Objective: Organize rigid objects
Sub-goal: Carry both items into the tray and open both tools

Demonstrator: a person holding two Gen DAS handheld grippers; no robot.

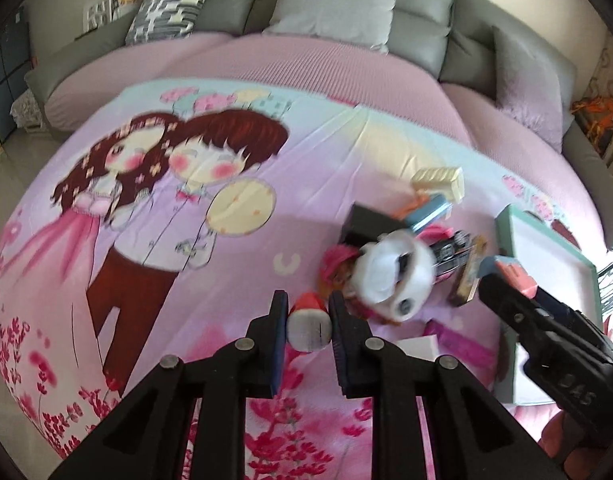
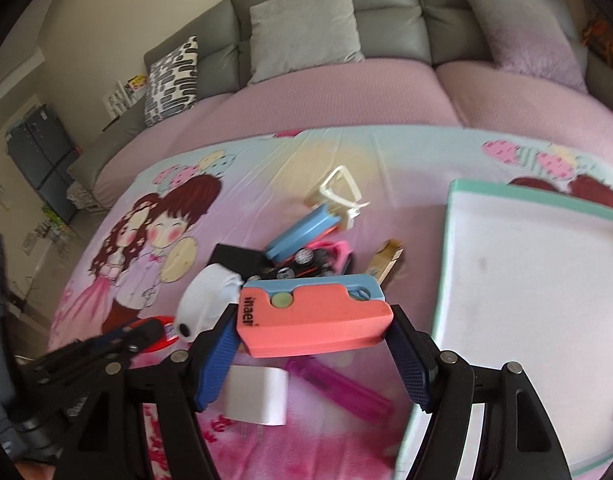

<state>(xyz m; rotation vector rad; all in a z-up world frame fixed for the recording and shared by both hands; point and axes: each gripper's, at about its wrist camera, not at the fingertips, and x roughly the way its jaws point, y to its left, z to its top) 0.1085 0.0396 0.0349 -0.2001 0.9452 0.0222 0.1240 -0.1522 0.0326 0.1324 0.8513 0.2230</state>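
Lifting two items at once off the cartoon-print bed cover [image 1: 210, 280], you have both hands loaded. Your left gripper [image 1: 308, 316] is pinched nearly closed on a small white object with a red cap [image 1: 309, 322]; your right gripper [image 2: 312, 334] stands wide, its pads pressing the ends of a coral-and-blue foam block [image 2: 314, 316].

The white tray with a teal rim [image 2: 450, 216] lies at the right edge of the bed cover, and what shows of it is bare, so by the look of it the sorting has hardly begun.

Still waiting near the middle of the cover, just left of the tray, is the jumbled pile: a round white piece [image 2: 210, 296], a black box [image 2: 236, 256], a blue block [image 2: 296, 230], a cream clip-like piece [image 2: 338, 194], a small brown carton [image 2: 386, 258], a pink strip [image 2: 338, 388] and a white card [image 2: 256, 394].

The tray's near rim sits just beside your right gripper's outer finger, and the round white piece crowds its inner finger; those are the likeliest snags on the way across. Grey cushions [image 2: 302, 28] line the sofa back beyond.
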